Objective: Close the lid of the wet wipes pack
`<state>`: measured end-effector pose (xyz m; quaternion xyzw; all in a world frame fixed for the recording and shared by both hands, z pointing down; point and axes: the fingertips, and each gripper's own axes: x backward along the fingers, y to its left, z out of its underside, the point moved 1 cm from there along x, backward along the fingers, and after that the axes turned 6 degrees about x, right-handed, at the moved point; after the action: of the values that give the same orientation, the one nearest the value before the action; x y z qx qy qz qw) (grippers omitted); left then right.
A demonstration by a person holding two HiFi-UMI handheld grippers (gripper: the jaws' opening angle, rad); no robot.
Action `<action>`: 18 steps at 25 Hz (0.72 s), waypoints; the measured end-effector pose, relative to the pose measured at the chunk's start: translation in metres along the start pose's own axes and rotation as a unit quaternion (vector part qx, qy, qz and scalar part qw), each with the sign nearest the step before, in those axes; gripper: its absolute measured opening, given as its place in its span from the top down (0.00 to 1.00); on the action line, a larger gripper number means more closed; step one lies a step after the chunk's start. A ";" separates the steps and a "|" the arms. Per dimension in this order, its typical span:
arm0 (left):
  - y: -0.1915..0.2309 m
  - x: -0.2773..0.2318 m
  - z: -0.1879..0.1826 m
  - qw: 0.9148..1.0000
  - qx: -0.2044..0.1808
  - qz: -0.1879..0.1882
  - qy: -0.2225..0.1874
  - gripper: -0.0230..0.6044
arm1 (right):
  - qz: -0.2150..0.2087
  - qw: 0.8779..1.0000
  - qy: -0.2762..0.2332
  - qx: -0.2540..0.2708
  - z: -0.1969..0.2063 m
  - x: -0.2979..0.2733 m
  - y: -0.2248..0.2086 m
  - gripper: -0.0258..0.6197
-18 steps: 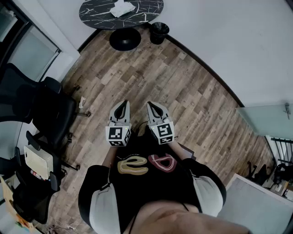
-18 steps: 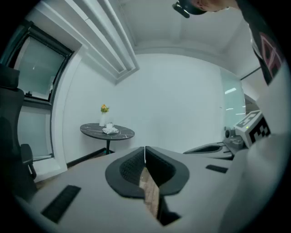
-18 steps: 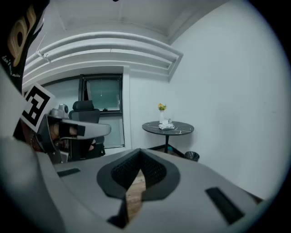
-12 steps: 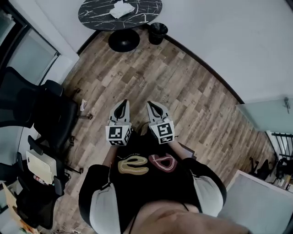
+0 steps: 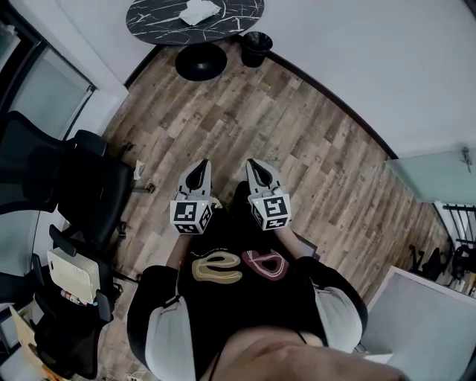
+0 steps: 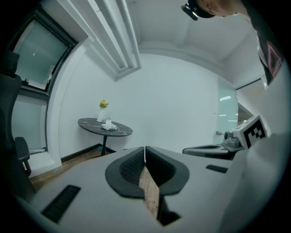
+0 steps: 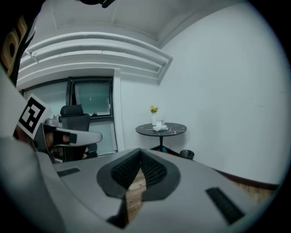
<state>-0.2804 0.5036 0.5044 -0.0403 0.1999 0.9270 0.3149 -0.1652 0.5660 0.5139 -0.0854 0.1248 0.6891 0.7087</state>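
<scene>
The left claw (image 5: 199, 165) and the right claw (image 5: 255, 164) are each pressed together on nothing, side by side before the person's chest above the wooden floor (image 5: 297, 134); the wet wipes pack (image 5: 199, 11) lies well apart at twelve o'clock, on the round dark tabletop (image 5: 152, 21), with a black bin (image 5: 257, 49) at three o'clock of its pedestal. The step in hand looks like the approach; the lid is too small to read from here, so walk close first, skirt the bin, then push the lid down with one closed claw while the other steadies the pack.
</scene>
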 end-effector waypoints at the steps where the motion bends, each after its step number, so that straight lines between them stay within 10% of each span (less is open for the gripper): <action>1: 0.001 0.001 0.002 1.000 0.001 0.000 0.003 0.93 | 0.000 1.000 0.002 -0.001 0.002 0.000 0.000 0.94; 18: 0.041 -0.088 -0.021 0.999 -0.001 -0.054 0.001 0.93 | -0.058 0.998 0.000 0.012 -0.016 -0.108 -0.054 0.94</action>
<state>-0.2359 0.4157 0.5175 -0.0520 0.1969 0.9086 0.3647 -0.1146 0.4564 0.5280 -0.0840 0.1276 0.6451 0.7487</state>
